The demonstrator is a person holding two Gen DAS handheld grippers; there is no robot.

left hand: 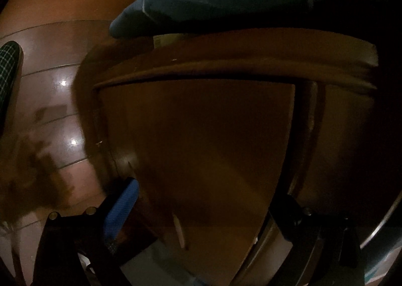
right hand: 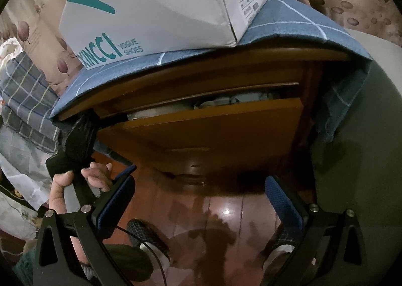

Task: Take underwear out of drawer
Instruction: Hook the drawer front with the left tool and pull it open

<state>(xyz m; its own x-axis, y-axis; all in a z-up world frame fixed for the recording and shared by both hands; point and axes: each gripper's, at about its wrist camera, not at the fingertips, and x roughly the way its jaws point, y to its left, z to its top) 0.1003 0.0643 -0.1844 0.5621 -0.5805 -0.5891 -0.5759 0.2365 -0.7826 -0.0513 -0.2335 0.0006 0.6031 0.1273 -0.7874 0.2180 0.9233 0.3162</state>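
The orange-brown wooden drawer (right hand: 213, 120) stands barely ajar. Both the left hand-held gripper (left hand: 201, 223) and right hand-held gripper (right hand: 198, 200) are spread, empty; pulling hard could topple the white shoebox (right hand: 155, 7).

The drawer (right hand: 213, 125) front is smooth brown wood with a dull shine. Above the drawer, a soft blue cloth (right hand: 289, 22) with thin white lines covers the top of the wooden cabinet (right hand: 201, 80). A white cardboard shoe box (right hand: 155, 7) sits on that cloth; it looks matt and a bit dented. Below the drawer, the wood floor (right hand: 226, 210) is very glossy and shows bright light spots. The right gripper (right hand: 198, 200) has rough blue pads (right hand: 284, 200) on matt black plastic, with small shiny metal bolts (right hand: 314, 207).
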